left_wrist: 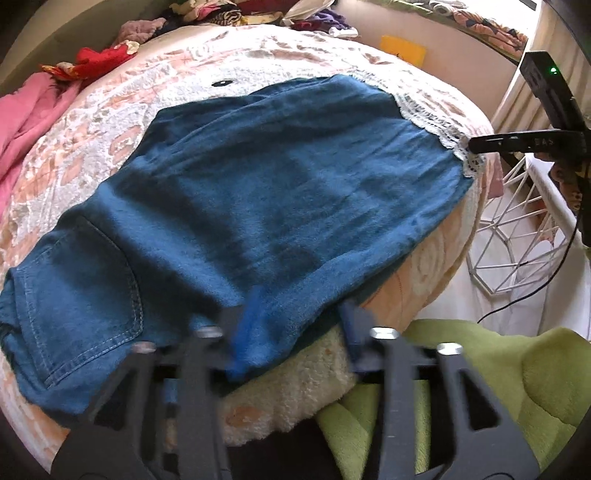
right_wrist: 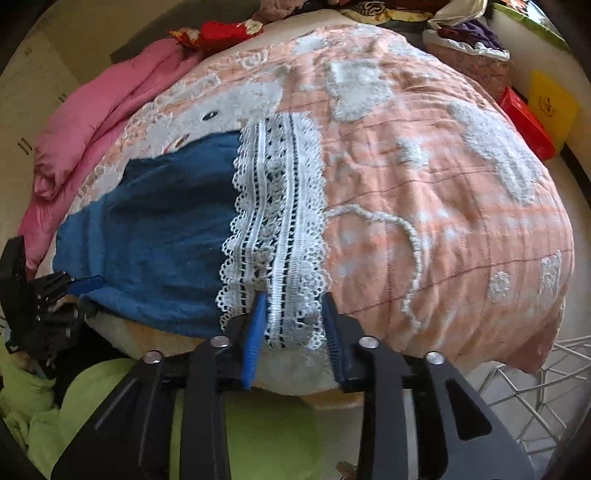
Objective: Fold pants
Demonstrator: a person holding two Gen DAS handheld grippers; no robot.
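Blue denim pants (left_wrist: 258, 184) with a white lace hem (right_wrist: 277, 221) lie folded flat on the bed, a back pocket (left_wrist: 85, 280) showing at the waist end. My left gripper (left_wrist: 295, 325) is at the near edge of the pants with its jaws apart; the denim edge lies between the blue pads, unpinched. My right gripper (right_wrist: 295, 325) stands with its jaws apart at the lace hem, and the lace lies loose between the pads. In the left wrist view the right gripper's fingertip (left_wrist: 476, 144) touches the hem's corner. The left gripper (right_wrist: 88, 284) shows at the left edge of the right wrist view.
A peach quilt (right_wrist: 424, 184) with white patterns covers the bed. A pink blanket (left_wrist: 26, 122) and a pile of clothes (left_wrist: 221, 11) lie at the far side. A white wire basket (left_wrist: 517, 240) stands right of the bed, green fabric (left_wrist: 498, 387) below. Red and yellow boxes (right_wrist: 528, 122) sit far right.
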